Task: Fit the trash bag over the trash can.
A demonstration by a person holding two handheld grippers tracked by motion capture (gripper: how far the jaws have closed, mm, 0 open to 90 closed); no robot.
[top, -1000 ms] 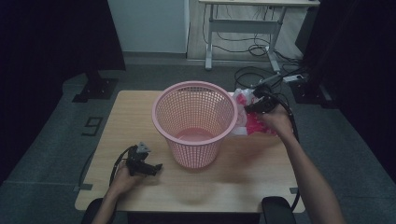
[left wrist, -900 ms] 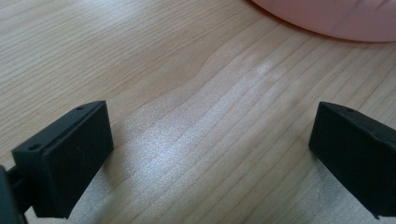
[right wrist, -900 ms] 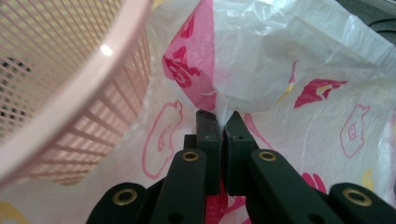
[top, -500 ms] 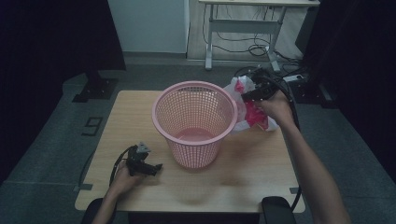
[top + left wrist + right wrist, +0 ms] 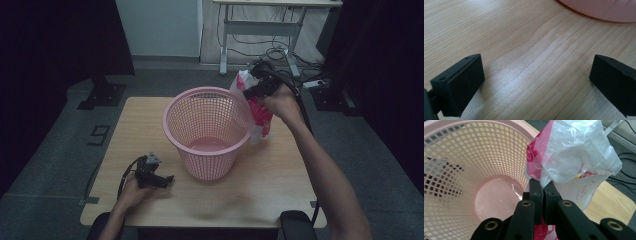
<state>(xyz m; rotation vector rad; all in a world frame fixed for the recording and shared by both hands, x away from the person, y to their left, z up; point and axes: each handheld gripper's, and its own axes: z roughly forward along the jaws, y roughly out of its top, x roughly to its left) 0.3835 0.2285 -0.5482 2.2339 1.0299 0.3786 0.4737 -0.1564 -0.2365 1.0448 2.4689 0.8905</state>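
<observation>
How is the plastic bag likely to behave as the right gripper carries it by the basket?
Probably floppy: the plastic bag crumples and sags around the right gripper. Likely light, since it hangs from one small pinch. It may slip or snag on the pink basket rim.

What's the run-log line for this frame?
right gripper: shut on plastic bag, raised beside basket | left gripper: open, on table

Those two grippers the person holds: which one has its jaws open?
The left gripper, resting low on the table with jaws wide apart and empty. The right gripper is shut on the plastic bag beside the pink basket.
</observation>
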